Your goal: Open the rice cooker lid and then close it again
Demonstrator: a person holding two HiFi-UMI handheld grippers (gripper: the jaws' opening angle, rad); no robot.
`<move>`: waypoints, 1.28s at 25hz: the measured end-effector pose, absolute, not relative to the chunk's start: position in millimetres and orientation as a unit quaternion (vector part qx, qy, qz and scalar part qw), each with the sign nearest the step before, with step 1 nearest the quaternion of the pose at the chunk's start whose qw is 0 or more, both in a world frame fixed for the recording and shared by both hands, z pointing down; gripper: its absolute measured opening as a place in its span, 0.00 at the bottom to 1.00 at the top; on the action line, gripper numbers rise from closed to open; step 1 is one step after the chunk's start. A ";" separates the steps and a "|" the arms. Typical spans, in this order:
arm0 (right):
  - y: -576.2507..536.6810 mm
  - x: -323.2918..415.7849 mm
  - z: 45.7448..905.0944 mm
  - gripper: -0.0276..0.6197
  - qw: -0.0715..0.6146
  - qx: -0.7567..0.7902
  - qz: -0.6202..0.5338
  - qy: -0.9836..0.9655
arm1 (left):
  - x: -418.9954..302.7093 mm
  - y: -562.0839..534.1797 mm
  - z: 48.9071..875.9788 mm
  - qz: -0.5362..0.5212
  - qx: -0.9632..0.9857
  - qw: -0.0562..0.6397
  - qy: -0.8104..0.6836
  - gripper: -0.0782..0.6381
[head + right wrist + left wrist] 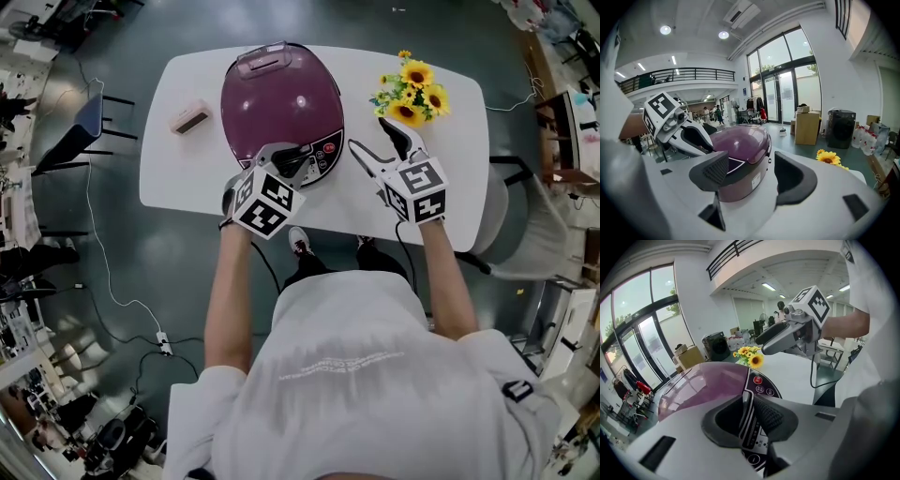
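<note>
**A:** Fig. key, pls: where's the rice cooker (281, 103)?
**B:** Purple, ctr-left on the white table (187, 183). Its lid (743, 138) is down and closed, and the control panel (325, 150) faces the person.
**A:** Left gripper (752, 417)?
**B:** Tips are at the cooker's front edge, just above the panel. Jaws nearly pressed together, w/ only a thin slit. A slim silvery strip (746, 402) shows in the slit; can't tell whether the pads pinch it.
**A:** Right gripper (751, 174)?
**B:** Over the table just right of the cooker, not touching it. Jaws spread wide, empty.
**A:** Other items?
**B:** Sunflowers (412, 89) on the table's far-right part, and a small pink box (190, 116) left of the cooker, apart from it
</note>
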State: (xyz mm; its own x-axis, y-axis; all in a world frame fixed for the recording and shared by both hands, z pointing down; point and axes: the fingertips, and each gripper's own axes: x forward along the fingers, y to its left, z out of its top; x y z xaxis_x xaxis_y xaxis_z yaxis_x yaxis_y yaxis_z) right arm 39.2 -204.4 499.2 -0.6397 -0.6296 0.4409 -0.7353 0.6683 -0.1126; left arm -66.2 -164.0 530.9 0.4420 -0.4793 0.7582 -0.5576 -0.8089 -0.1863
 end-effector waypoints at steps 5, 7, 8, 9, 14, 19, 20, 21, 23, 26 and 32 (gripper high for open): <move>-201.6 40.4 494.1 0.50 0.165 0.380 0.150 -0.898 | -65.0 -162.5 529.7 0.436 0.845 0.040 -0.307 0.23; -202.9 41.0 493.4 0.50 0.160 0.381 0.155 -0.897 | -65.1 -162.9 529.7 0.436 0.844 0.040 -0.309 0.23; -203.7 41.5 493.5 0.50 0.160 0.381 0.157 -0.897 | -64.8 -163.3 530.0 0.436 0.844 0.039 -0.311 0.23; -204.2 42.0 494.0 0.50 0.160 0.382 0.157 -0.896 | -64.4 -163.3 530.4 0.436 0.843 0.038 -0.312 0.23; -204.9 42.5 497.5 0.50 0.169 0.382 0.156 -0.895 | -63.4 -163.3 532.1 0.428 0.844 0.039 -0.321 0.23; -206.2 40.3 495.6 0.48 0.174 0.382 0.153 -0.895 | -64.4 -164.6 530.4 0.418 0.842 0.012 -0.341 0.24; -206.8 40.2 494.0 0.48 0.172 0.381 0.151 -0.896 | -64.9 -164.6 530.3 0.414 0.843 0.010 -0.344 0.24; -207.5 40.5 492.1 0.48 0.170 0.380 0.150 -0.897 | -65.0 -164.7 530.2 0.411 0.844 0.010 -0.344 0.24; -208.4 41.7 489.0 0.50 0.166 0.377 0.150 -0.899 | -64.0 -164.2 530.4 0.409 0.848 0.014 -0.337 0.24; -210.7 43.1 485.4 0.53 0.157 0.376 0.155 -0.900 | -62.3 -162.2 529.6 0.406 0.857 0.025 -0.316 0.29; -218.2 50.1 476.6 0.41 0.158 0.395 0.121 -0.897 | -75.9 -173.3 513.0 0.325 0.872 0.066 -0.359 0.31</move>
State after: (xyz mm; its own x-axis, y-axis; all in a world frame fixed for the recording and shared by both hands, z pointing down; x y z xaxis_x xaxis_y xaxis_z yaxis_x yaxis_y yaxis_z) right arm 50.1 -218.2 476.6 -0.6377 -0.6710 0.3783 -0.7473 0.6580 -0.0927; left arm -75.9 -173.3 513.0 0.5309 -0.5845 0.6136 -0.6699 -0.7329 -0.1186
